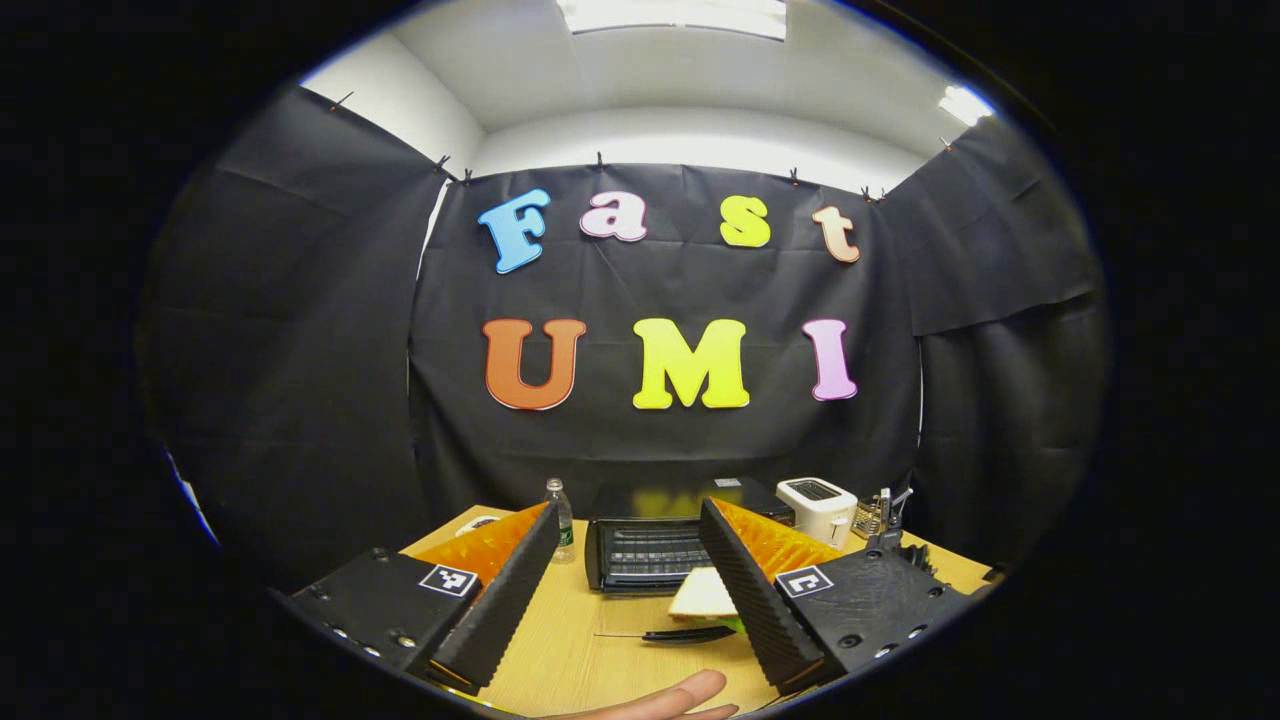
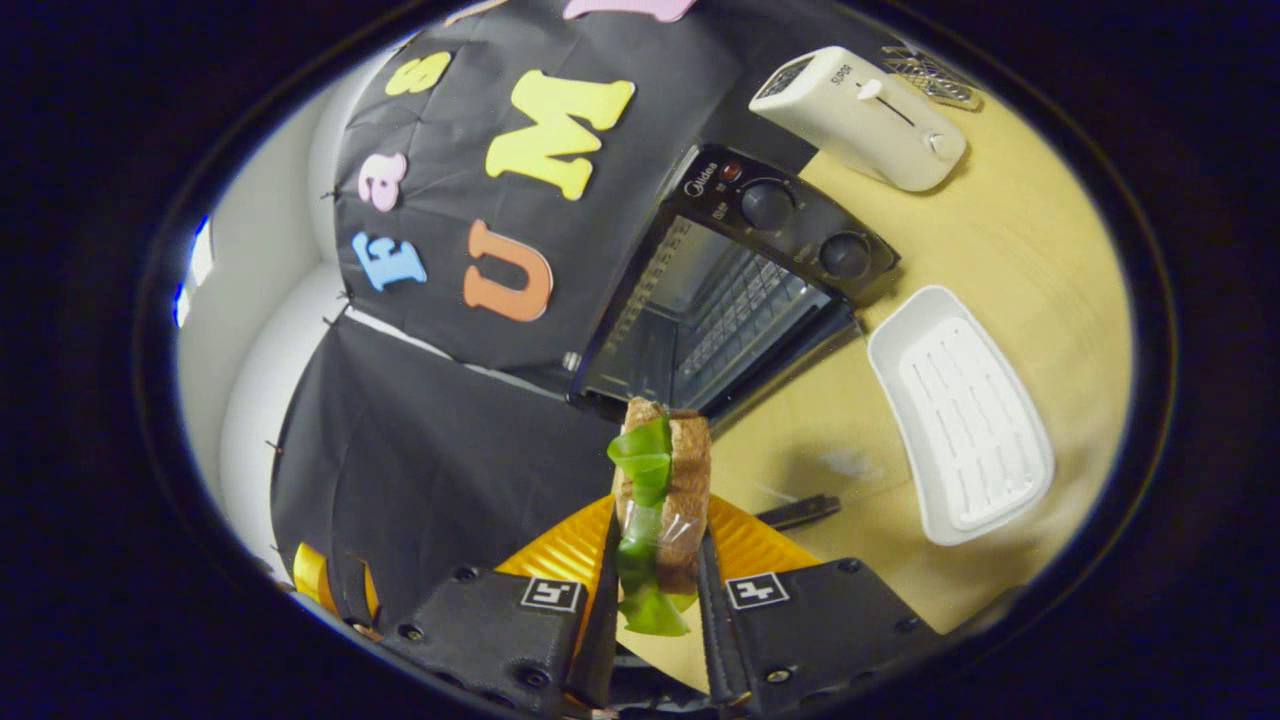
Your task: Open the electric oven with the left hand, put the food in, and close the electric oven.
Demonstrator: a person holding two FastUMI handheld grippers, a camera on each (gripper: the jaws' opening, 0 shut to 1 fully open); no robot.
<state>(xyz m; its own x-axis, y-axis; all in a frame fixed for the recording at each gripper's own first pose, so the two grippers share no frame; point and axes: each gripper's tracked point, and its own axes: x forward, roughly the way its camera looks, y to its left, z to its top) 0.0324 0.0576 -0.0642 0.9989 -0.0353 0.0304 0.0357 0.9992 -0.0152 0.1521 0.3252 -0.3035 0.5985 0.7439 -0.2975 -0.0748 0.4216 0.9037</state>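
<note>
Gripping sandwich [image 2: 660, 500] edge-on in right gripper [image 2: 655, 590], oven [image 2: 720, 300] mouth open

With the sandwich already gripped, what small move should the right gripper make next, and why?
Probably carry the sandwich forward into the oven. The right gripper is shut on it, the oven door appears open with the rack exposed, and the left gripper hangs open, holding nothing.

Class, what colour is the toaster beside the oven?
White or cream toaster, clearest in the right gripper view.
</note>
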